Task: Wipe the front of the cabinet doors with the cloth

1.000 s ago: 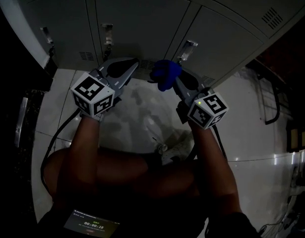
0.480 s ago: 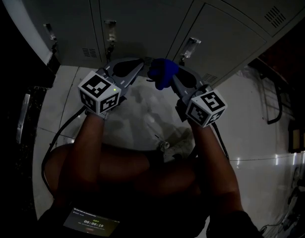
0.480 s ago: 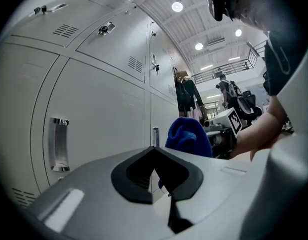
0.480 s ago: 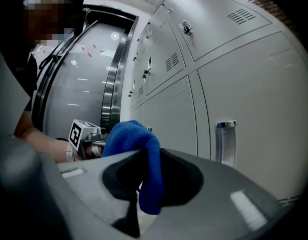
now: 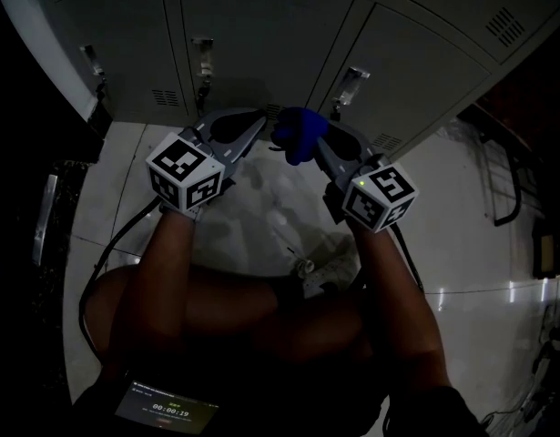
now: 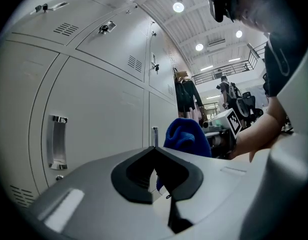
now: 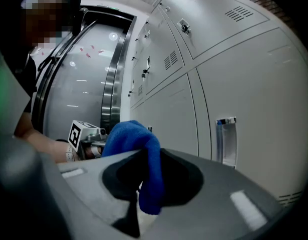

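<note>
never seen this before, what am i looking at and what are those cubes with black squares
No robot: a person faces grey cabinet doors, holding a two-fingered gripper tool in each hand. The patterned cubes are part of those tools. One picture looks down from a camera on the person's head; the other two come from cameras riding on each tool. The left gripper has its fingers closed on nothing. The right gripper pinches a blue cloth near the doors. Below is pale shiny floor.

A dim screen (image 5: 168,411) at the person's lap seems to read 00:00:19.
</note>
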A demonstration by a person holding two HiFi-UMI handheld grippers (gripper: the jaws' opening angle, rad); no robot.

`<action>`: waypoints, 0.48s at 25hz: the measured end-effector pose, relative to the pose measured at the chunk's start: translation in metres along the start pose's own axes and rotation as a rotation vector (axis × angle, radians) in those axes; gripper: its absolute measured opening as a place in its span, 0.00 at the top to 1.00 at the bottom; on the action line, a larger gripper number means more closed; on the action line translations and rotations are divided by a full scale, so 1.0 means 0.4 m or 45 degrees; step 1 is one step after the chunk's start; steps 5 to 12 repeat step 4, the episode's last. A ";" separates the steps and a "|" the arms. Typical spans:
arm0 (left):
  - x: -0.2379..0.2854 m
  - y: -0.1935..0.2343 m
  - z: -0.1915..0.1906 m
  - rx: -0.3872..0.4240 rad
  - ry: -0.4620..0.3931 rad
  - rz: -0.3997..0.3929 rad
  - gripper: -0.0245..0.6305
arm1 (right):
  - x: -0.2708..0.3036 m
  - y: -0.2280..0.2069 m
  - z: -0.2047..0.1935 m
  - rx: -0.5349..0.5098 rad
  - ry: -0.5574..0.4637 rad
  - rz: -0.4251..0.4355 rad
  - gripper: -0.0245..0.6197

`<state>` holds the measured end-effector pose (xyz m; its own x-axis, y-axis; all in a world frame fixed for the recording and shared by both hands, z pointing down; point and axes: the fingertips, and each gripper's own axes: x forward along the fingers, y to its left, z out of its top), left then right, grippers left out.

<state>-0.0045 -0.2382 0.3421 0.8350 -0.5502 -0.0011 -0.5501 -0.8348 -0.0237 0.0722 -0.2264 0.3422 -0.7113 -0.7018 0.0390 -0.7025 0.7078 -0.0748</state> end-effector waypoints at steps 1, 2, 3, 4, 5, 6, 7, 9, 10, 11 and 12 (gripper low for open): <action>0.000 -0.001 0.000 0.000 0.000 -0.001 0.96 | 0.000 0.000 0.000 0.005 0.001 0.001 0.87; 0.001 -0.001 0.000 0.000 -0.001 0.000 0.96 | 0.000 0.001 0.000 0.013 0.000 0.001 0.87; 0.001 -0.001 0.000 0.000 -0.001 0.001 0.96 | -0.001 0.001 0.000 0.022 0.000 0.001 0.87; 0.001 0.000 0.000 -0.001 -0.001 0.002 0.96 | -0.001 0.001 0.001 0.032 -0.001 0.001 0.87; 0.001 0.000 0.000 -0.001 -0.001 0.002 0.96 | -0.001 0.001 0.001 0.032 -0.001 0.001 0.87; 0.001 0.000 0.000 -0.001 -0.001 0.002 0.96 | -0.001 0.001 0.001 0.032 -0.001 0.001 0.87; 0.001 0.000 0.000 -0.001 -0.001 0.002 0.96 | -0.001 0.001 0.001 0.032 -0.001 0.001 0.87; 0.001 0.000 0.000 -0.001 -0.001 0.002 0.96 | -0.001 0.001 0.001 0.032 -0.001 0.001 0.87; 0.001 0.000 0.000 -0.001 -0.001 0.002 0.96 | -0.001 0.001 0.001 0.032 -0.001 0.001 0.87; 0.001 0.000 0.000 -0.001 -0.001 0.002 0.96 | -0.001 0.001 0.001 0.032 -0.001 0.001 0.87; 0.001 0.000 0.000 -0.001 -0.001 0.002 0.96 | -0.001 0.001 0.001 0.032 -0.001 0.001 0.87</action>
